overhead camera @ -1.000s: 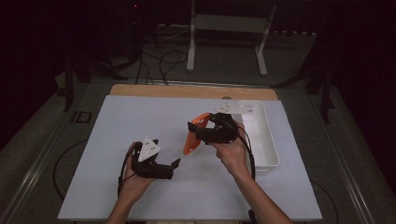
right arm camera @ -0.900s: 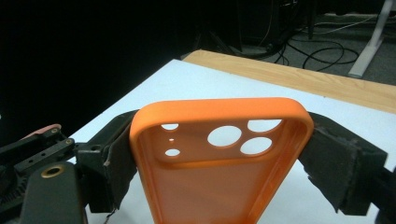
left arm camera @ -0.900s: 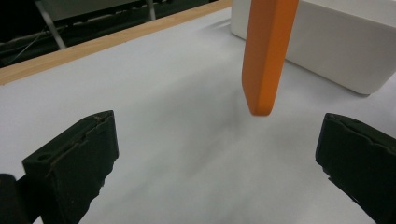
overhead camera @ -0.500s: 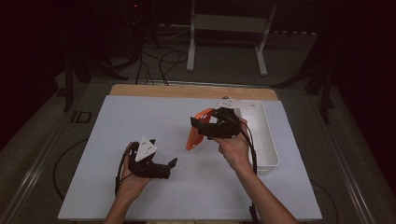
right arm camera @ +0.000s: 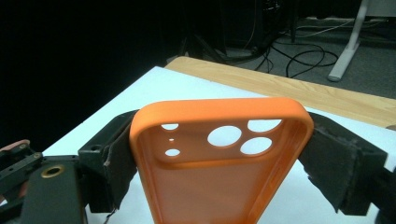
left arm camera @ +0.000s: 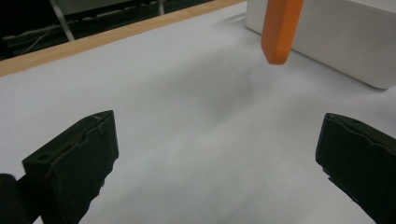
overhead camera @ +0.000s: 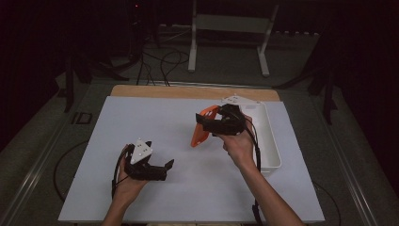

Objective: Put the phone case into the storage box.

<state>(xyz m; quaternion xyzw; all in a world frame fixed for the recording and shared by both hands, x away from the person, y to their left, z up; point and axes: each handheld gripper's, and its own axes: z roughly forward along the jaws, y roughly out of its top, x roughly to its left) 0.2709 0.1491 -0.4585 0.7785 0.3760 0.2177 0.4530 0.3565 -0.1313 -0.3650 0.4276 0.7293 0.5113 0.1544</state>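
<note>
My right gripper (overhead camera: 206, 123) is shut on an orange phone case (overhead camera: 201, 129) and holds it above the white table top, right of centre. In the right gripper view the case (right arm camera: 219, 177) stands between the two black pads (right arm camera: 329, 161), its camera holes at the top and its inner side facing the camera. My left gripper (overhead camera: 165, 165) rests low over the table at front left, open, with nothing between its jaws. In the left gripper view (left arm camera: 219, 158) a corner of the case (left arm camera: 280, 32) hangs farther off.
A white tray (overhead camera: 273, 141) stands along the table's right side, just behind my right hand; its wall (left arm camera: 341, 42) is in the left gripper view. A wooden strip (overhead camera: 188, 92) edges the far side. Cables and a metal stand lie on the floor beyond.
My right gripper has lifted the orange case a little higher and farther back. The left gripper has stayed nearly in place.
</note>
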